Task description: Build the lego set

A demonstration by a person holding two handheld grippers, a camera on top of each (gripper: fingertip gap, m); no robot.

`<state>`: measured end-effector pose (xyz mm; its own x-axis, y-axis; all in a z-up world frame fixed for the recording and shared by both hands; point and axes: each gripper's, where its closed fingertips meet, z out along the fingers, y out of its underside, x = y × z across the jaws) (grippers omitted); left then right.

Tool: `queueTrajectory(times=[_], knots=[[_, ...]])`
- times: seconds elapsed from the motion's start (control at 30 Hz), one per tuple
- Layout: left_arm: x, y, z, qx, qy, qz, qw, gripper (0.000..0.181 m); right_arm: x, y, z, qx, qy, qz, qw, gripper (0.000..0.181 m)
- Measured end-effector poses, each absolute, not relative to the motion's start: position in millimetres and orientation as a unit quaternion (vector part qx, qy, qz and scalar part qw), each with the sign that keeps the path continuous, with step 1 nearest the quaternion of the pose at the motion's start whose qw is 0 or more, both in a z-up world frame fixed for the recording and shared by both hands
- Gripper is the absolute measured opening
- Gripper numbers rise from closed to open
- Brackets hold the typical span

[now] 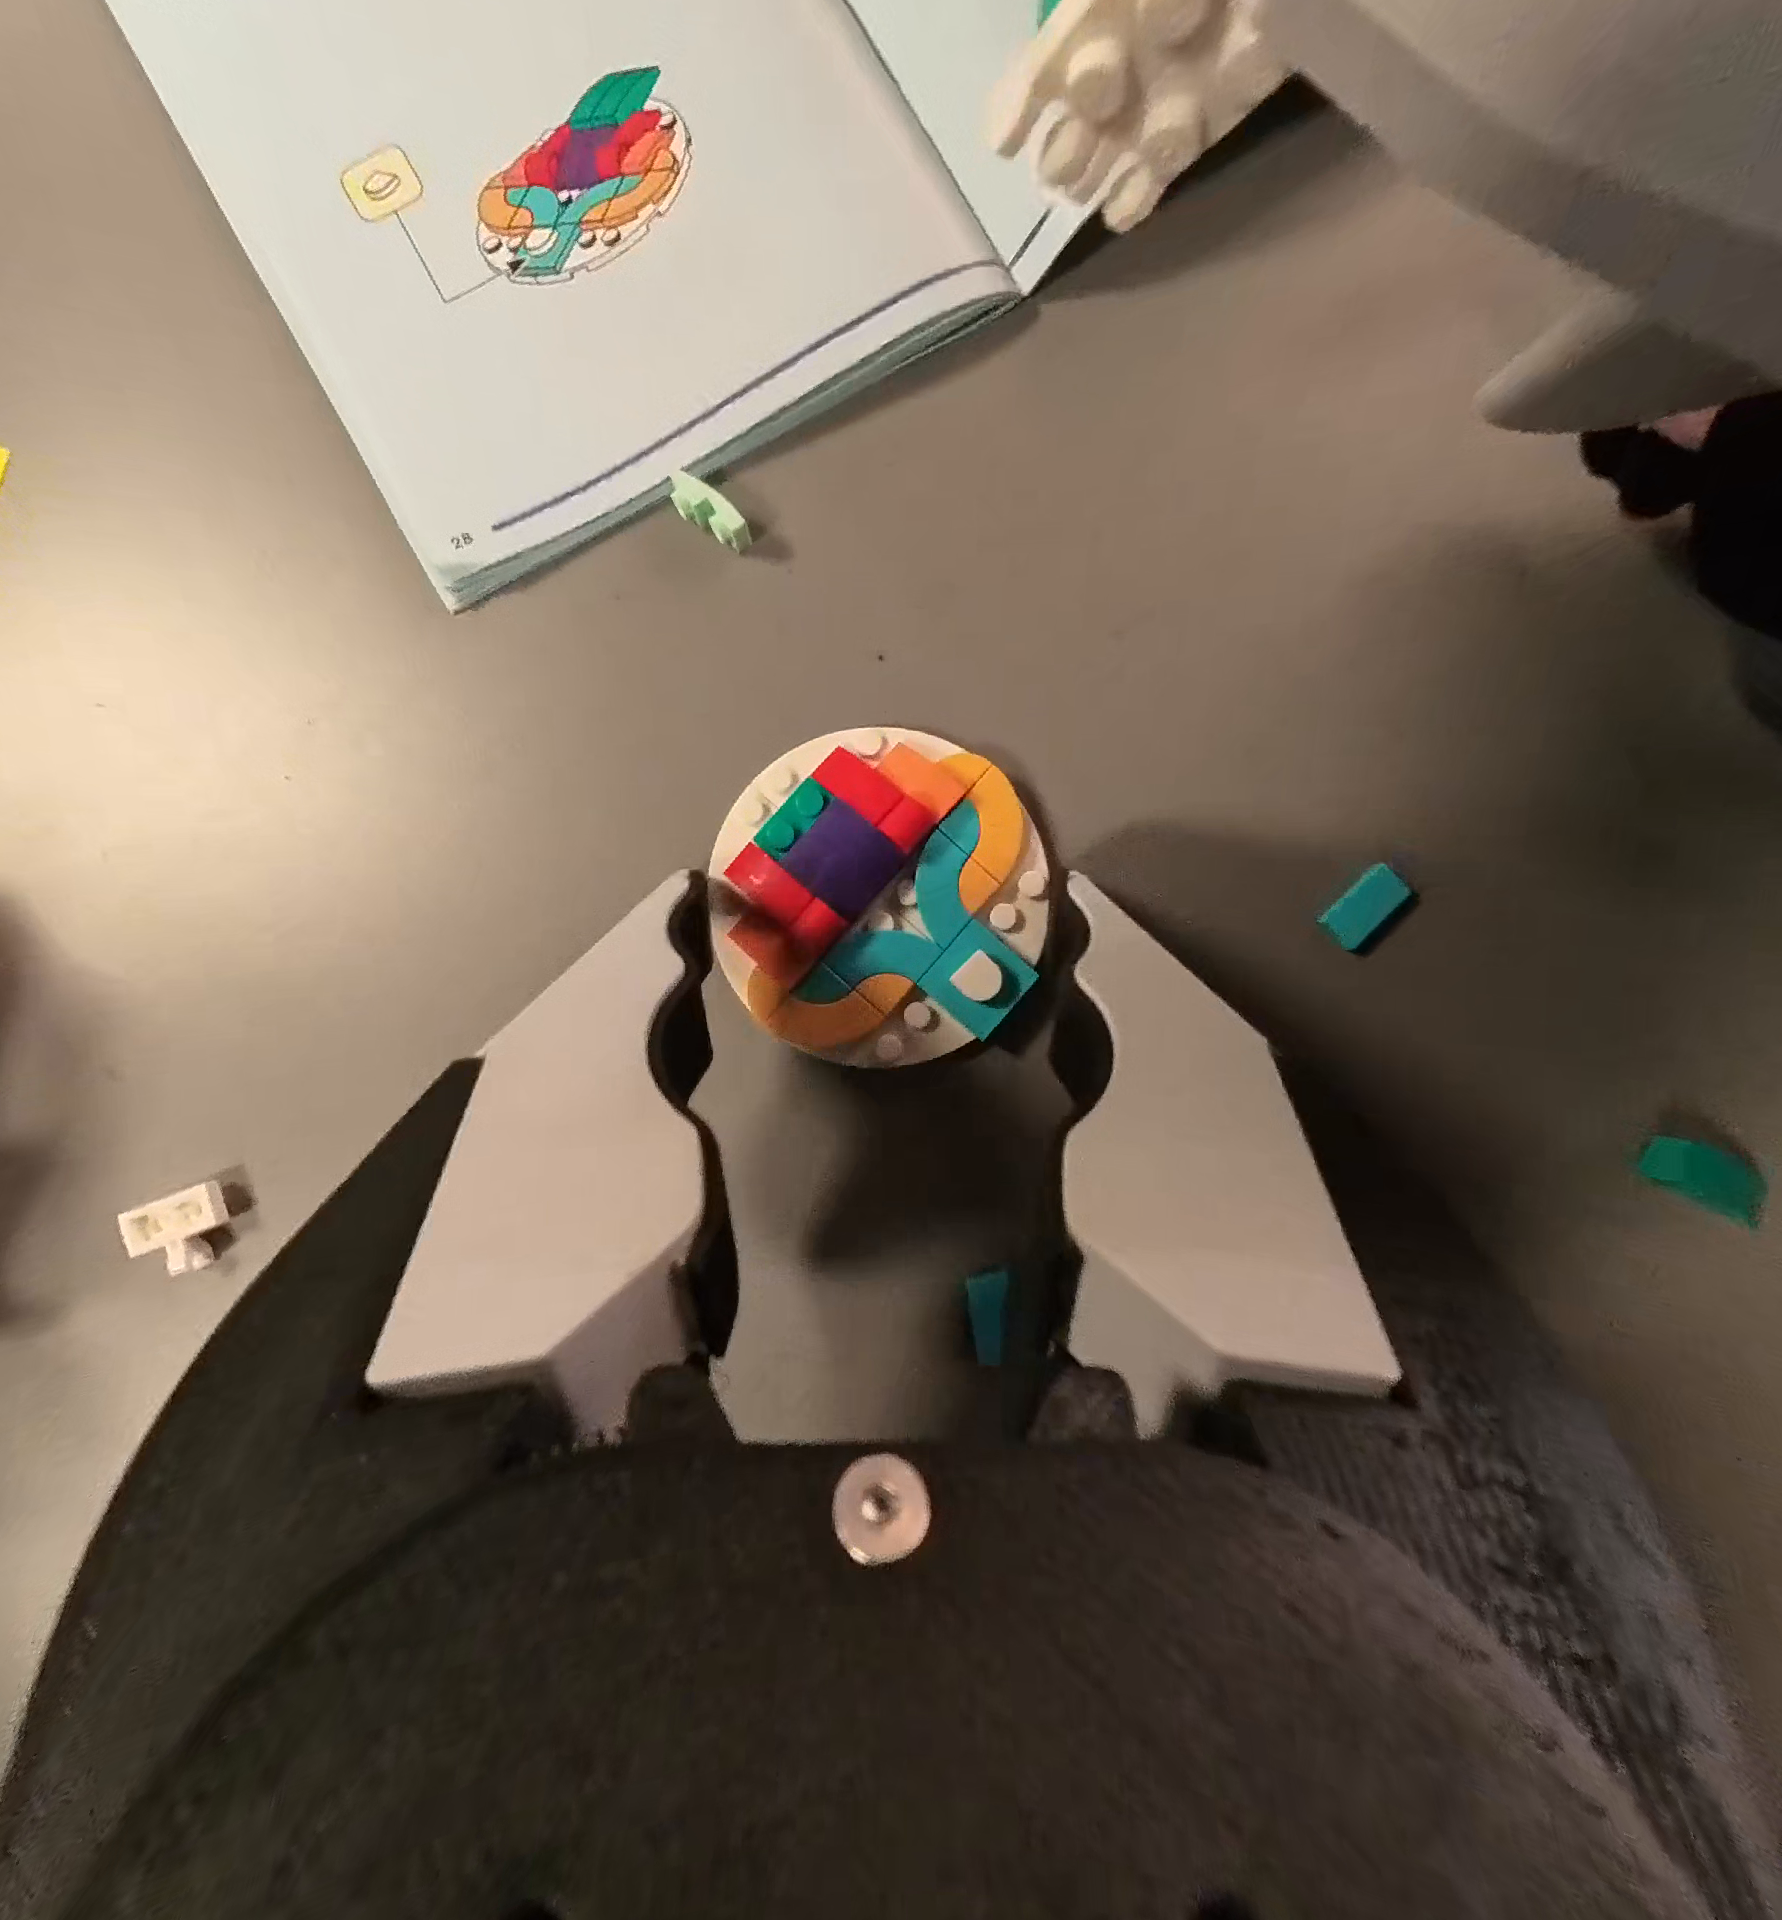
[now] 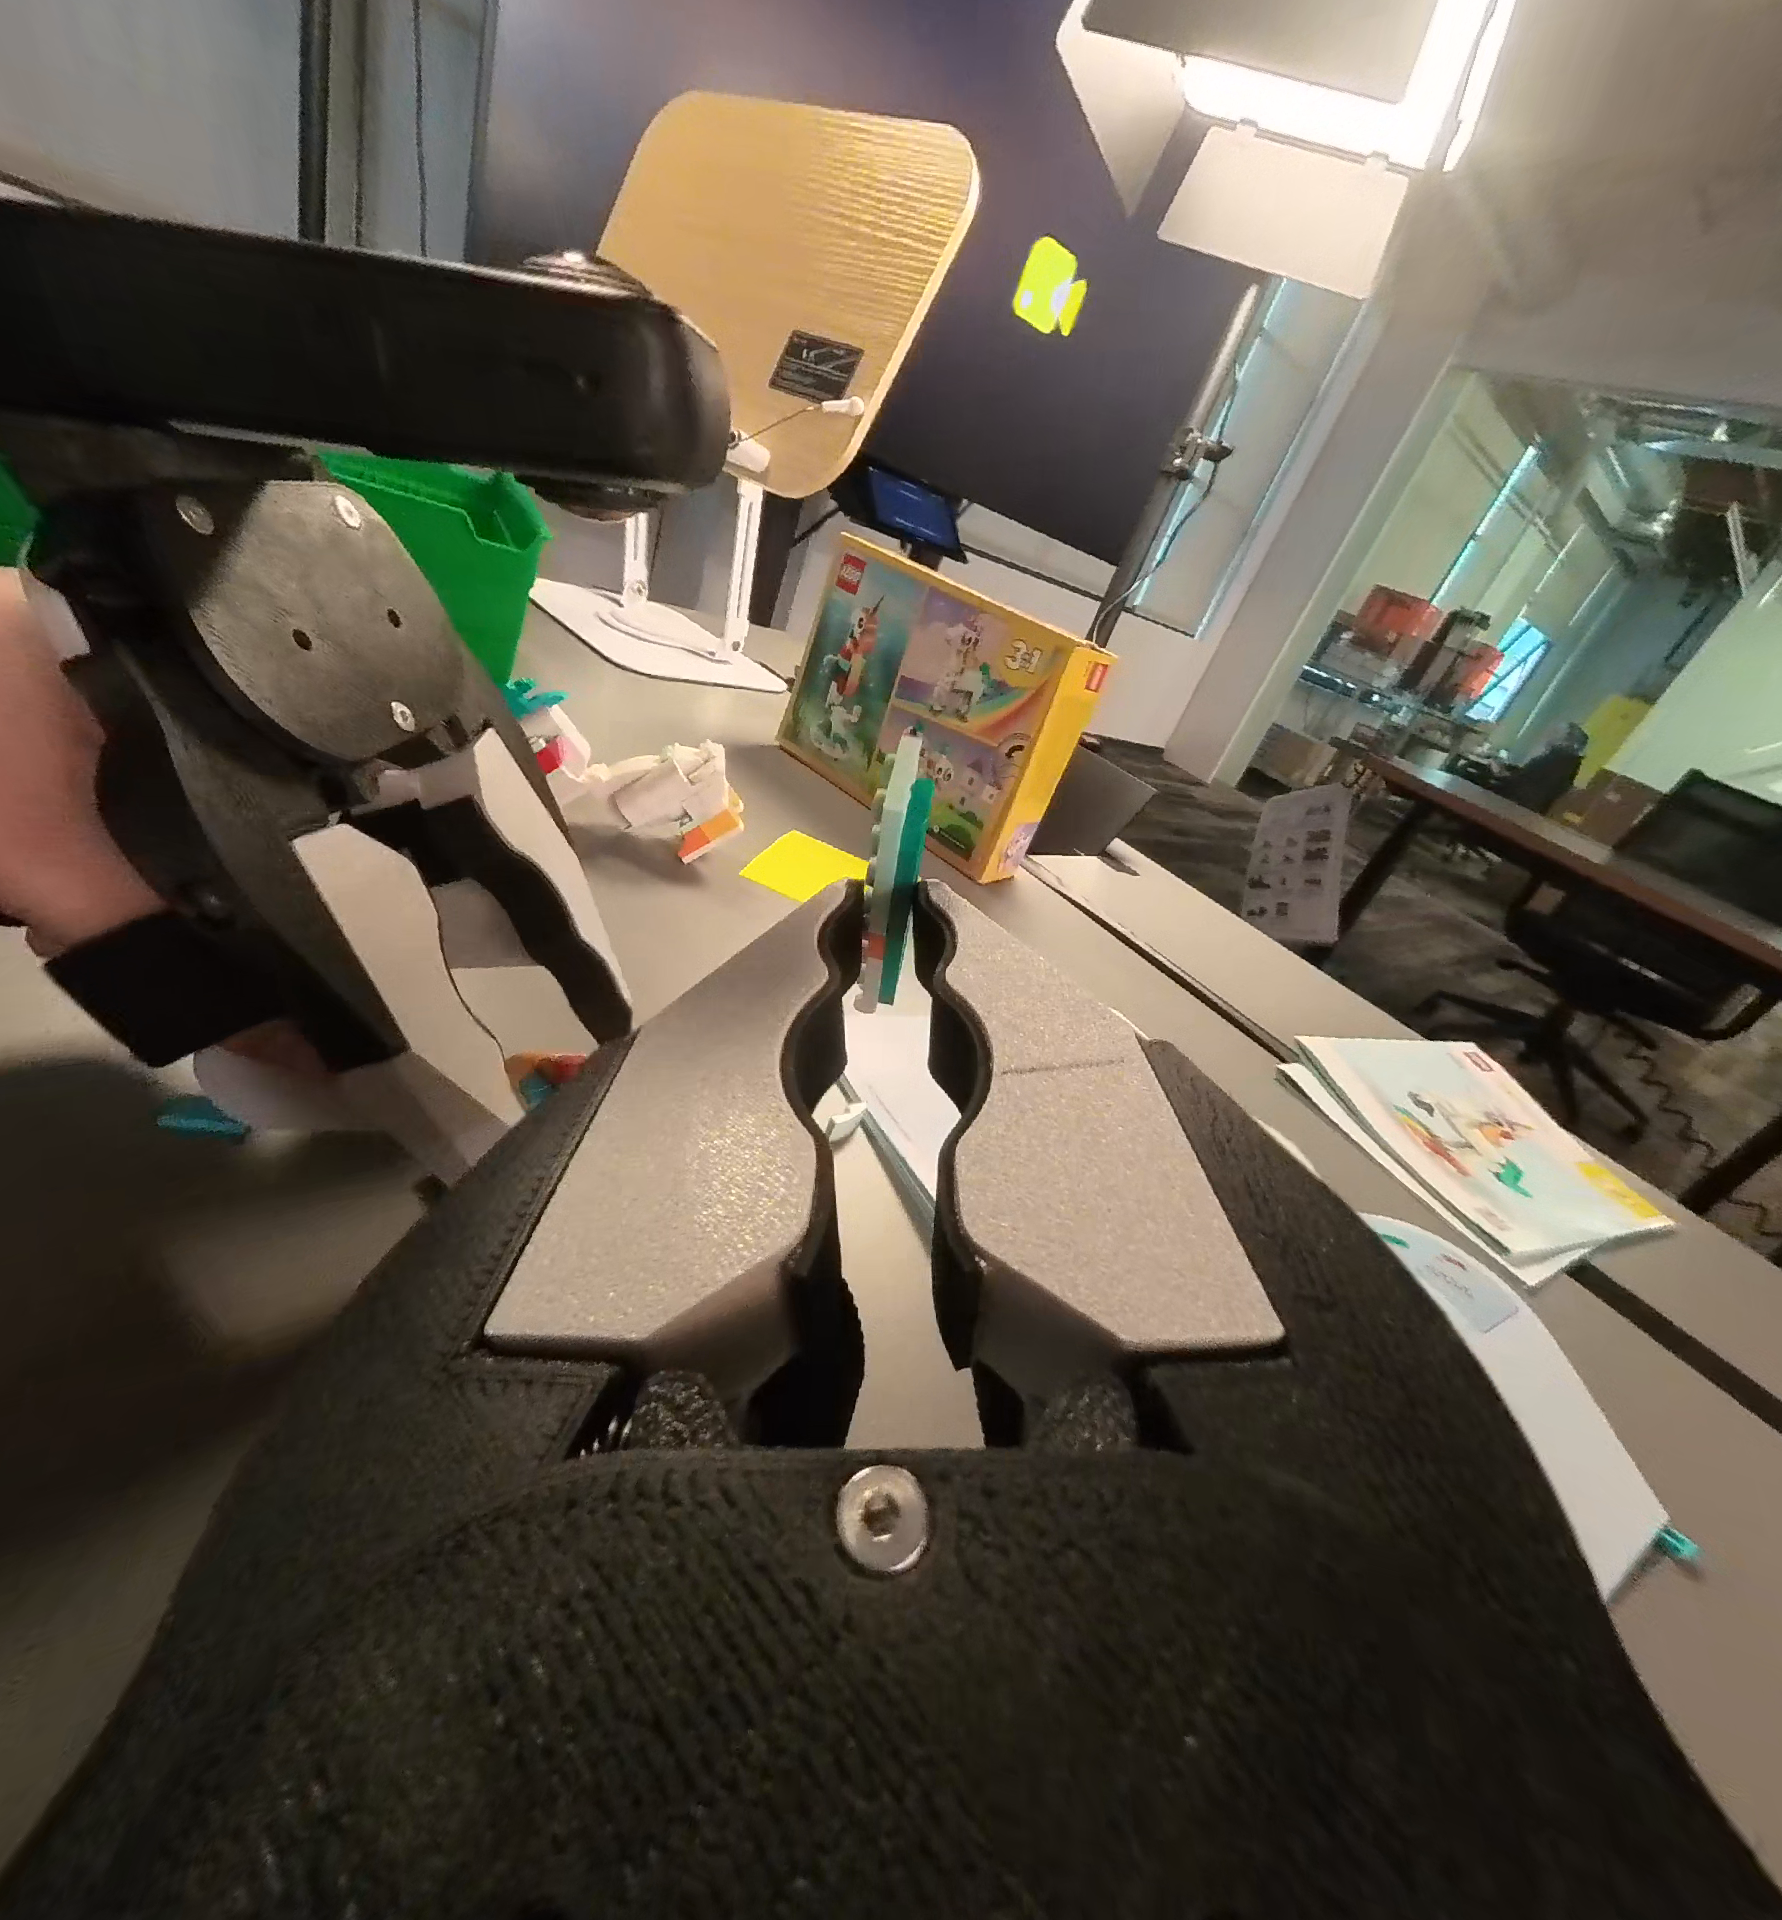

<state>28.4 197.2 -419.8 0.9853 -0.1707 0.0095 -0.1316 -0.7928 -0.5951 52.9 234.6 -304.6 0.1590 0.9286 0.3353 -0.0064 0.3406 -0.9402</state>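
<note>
A round white plate build (image 1: 876, 894) with red, purple, orange and teal bricks lies on the grey table. My left gripper (image 1: 882, 904) is open and straddles it. The left pad touches its rim and the right pad stands a sliver off. My right gripper (image 2: 887, 914) is shut on a thin white and teal plate assembly (image 2: 892, 883), seen edge on and held above the table. In the left wrist view that assembly (image 1: 1105, 104) hovers at the top right, studs showing. The instruction booklet (image 1: 596, 260) lies open beyond the build.
Loose teal tiles (image 1: 1365, 909) (image 1: 1697, 1179) (image 1: 991, 1314), a white bracket (image 1: 180, 1226) and a pale green piece (image 1: 710, 509) lie around. The set's box (image 2: 939, 717), a green bin (image 2: 451, 561), a white part-built model (image 2: 658, 790) and more booklets (image 2: 1469, 1143) sit farther off. The left gripper's tips are roughly 12 centimetres from the right gripper's.
</note>
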Motion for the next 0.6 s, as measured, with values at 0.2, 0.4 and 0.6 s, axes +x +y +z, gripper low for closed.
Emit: queueTrajectory(times=[0.2, 0.4, 0.6], knots=[[26.8, 202.1, -418.2, -0.941, 0.094, -0.021, 0.325, 0.064, 55.1, 241.3, -303.0, -0.447, -0.513, 0.39, 0.621, 0.007], [26.0, 201.3, -416.8, -0.931, 0.104, -0.022, 0.349, 0.063, 53.5, 235.6, -306.9, -0.444, -0.534, 0.375, 0.614, 0.007], [23.0, 194.4, -414.0, -0.922, 0.071, -0.08, 0.372, 0.063, 58.7, 232.2, -327.0, -0.405, -0.639, 0.265, 0.597, 0.007]])
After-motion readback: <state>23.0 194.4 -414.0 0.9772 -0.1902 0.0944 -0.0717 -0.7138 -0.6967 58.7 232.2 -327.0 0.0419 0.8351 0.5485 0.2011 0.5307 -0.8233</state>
